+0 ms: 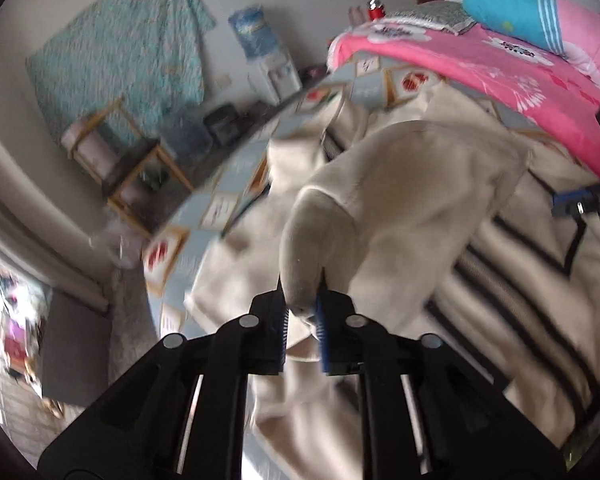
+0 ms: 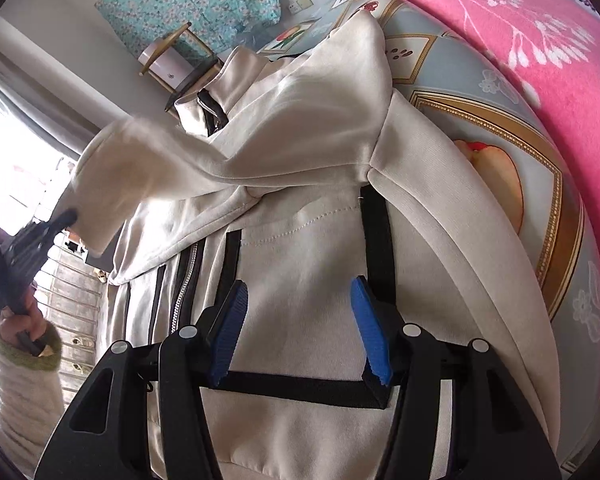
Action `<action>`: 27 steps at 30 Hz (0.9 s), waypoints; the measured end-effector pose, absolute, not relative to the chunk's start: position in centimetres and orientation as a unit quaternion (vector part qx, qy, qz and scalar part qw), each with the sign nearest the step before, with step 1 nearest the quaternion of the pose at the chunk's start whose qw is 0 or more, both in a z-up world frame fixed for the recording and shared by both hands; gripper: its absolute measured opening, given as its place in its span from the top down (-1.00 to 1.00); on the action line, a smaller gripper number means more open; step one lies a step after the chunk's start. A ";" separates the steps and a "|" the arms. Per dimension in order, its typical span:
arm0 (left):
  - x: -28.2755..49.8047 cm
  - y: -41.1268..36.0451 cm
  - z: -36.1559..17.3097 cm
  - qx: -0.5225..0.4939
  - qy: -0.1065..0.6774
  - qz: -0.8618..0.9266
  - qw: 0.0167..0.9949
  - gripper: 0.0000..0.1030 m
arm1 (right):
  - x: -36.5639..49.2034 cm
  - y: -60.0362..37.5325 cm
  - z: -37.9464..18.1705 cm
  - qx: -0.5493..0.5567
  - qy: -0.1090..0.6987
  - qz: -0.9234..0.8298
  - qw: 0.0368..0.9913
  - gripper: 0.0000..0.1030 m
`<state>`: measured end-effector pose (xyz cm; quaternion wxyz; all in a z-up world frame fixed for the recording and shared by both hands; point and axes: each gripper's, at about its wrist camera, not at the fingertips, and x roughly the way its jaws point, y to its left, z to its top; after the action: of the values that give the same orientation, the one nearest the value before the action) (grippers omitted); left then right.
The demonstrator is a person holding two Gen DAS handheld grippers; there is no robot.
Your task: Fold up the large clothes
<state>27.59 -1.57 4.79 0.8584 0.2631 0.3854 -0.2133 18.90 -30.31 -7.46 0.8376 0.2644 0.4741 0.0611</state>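
No lettering in either view is sharp enough to read.

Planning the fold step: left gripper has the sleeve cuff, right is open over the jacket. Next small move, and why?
Probably carry the sleeve across the jacket front and lay it flat. The left gripper is shut on the cuff, and the sleeve hangs lifted, not yet folded in. The right gripper sits open over the jacket body, so it could press down there to steady the cloth.
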 end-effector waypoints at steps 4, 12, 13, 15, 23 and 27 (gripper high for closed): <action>26.7 3.7 1.3 0.190 0.470 -0.194 0.840 0.17 | 19.0 -29.8 -7.2 0.250 0.485 0.058 0.836 -0.03; 28.0 10.4 -1.9 -0.151 0.529 -0.208 0.809 0.14 | 19.5 -31.0 -4.0 0.271 0.470 0.066 0.837 -0.03; 28.5 10.6 -2.3 -0.188 0.531 -0.207 0.800 0.10 | 19.7 -31.0 -3.6 0.272 0.466 0.065 0.840 -0.03; 29.7 10.9 -3.4 -0.257 0.535 -0.210 0.777 0.06 | 20.4 -30.8 -2.8 0.274 0.458 0.068 0.843 -0.03; 32.0 10.1 -5.7 -0.310 0.559 -0.160 0.752 0.05 | 24.7 -31.0 -2.2 0.281 0.437 0.045 0.853 -0.03; 33.3 10.0 -6.0 -0.292 0.554 -0.140 0.767 0.11 | 25.6 -29.7 -3.1 0.274 0.448 0.051 0.849 -0.03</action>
<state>33.33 10.04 -6.04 0.7669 -0.2916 0.5541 -0.1404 25.64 -29.68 -3.05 0.8492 0.2743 0.4483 0.0511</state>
